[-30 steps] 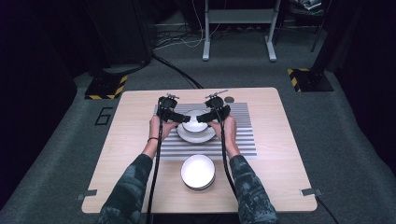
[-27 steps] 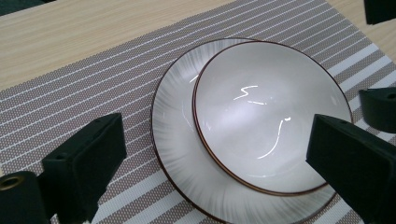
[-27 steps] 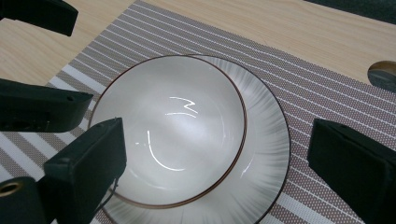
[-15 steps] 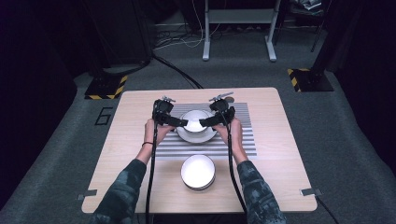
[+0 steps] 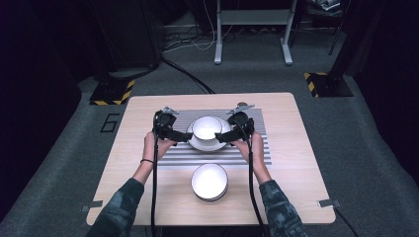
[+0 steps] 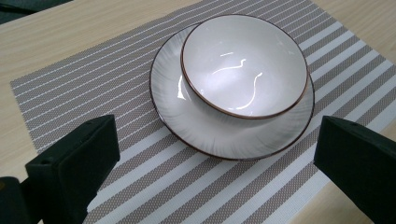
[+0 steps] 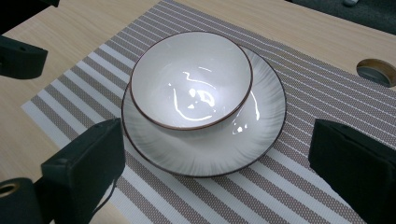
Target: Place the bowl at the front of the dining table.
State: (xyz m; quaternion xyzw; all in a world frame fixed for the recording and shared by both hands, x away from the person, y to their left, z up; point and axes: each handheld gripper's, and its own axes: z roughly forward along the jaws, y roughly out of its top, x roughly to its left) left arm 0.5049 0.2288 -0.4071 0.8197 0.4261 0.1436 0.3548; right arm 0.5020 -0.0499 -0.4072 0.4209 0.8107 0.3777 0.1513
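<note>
A glossy white ceramic bowl with a brown rim (image 5: 206,127) sits inside a white brown-edged plate (image 5: 197,143) on the grey striped placemat (image 5: 173,155). The left gripper (image 5: 184,137) and right gripper (image 5: 221,137) flank the plate, jaws spread wide, empty; the left's have just been opening.

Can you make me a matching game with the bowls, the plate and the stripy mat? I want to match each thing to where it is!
Things:
1. bowl with the brown rim
2. plate
3. striped mat
4. second bowl

Places:
A. directly on the wooden table, under the plate
B. alone near the table's front edge, off the mat
C. on the plate
D. on the mat, under a bowl

Pairs: 1-C, 2-D, 3-A, 4-B
</note>
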